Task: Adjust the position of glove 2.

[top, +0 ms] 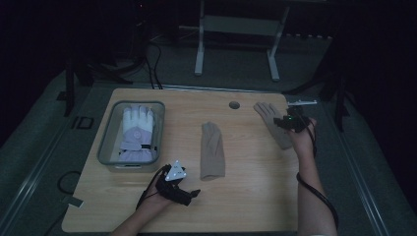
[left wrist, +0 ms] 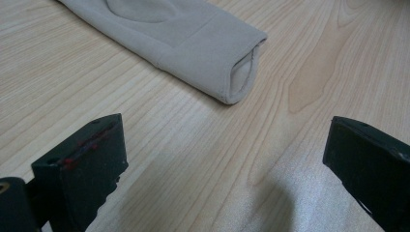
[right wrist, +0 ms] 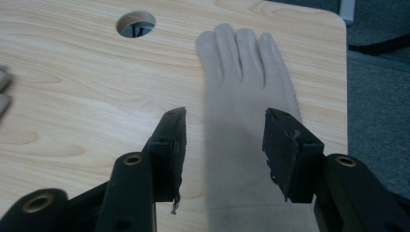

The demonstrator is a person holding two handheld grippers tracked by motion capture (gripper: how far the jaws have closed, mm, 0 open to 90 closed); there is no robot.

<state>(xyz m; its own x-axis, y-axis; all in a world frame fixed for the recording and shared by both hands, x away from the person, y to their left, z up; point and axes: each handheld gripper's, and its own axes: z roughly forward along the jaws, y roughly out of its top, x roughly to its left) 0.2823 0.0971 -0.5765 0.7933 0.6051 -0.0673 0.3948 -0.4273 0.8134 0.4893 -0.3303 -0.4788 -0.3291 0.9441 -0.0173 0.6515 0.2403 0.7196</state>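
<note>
Two beige gloves lie flat on the wooden table (top: 246, 196). One glove (top: 212, 152) lies folded in the middle, its open cuff (left wrist: 241, 72) just ahead of my left gripper (top: 193, 195). The left gripper (left wrist: 226, 130) is open, its jaws wide apart over bare wood. The other beige glove (top: 269, 120) lies at the far right with its fingers spread. My right gripper (top: 281, 123) hovers over it. In the right gripper view the jaws (right wrist: 226, 118) stand half apart on either side of that glove's palm (right wrist: 241, 82), with no pad pressing on it.
A clear plastic bin (top: 104, 150) at the left holds a white and lilac padded glove (top: 136, 130). A round cable hole (top: 234, 105) sits near the table's far edge. The table's right edge (right wrist: 346, 96) is close beside the right glove.
</note>
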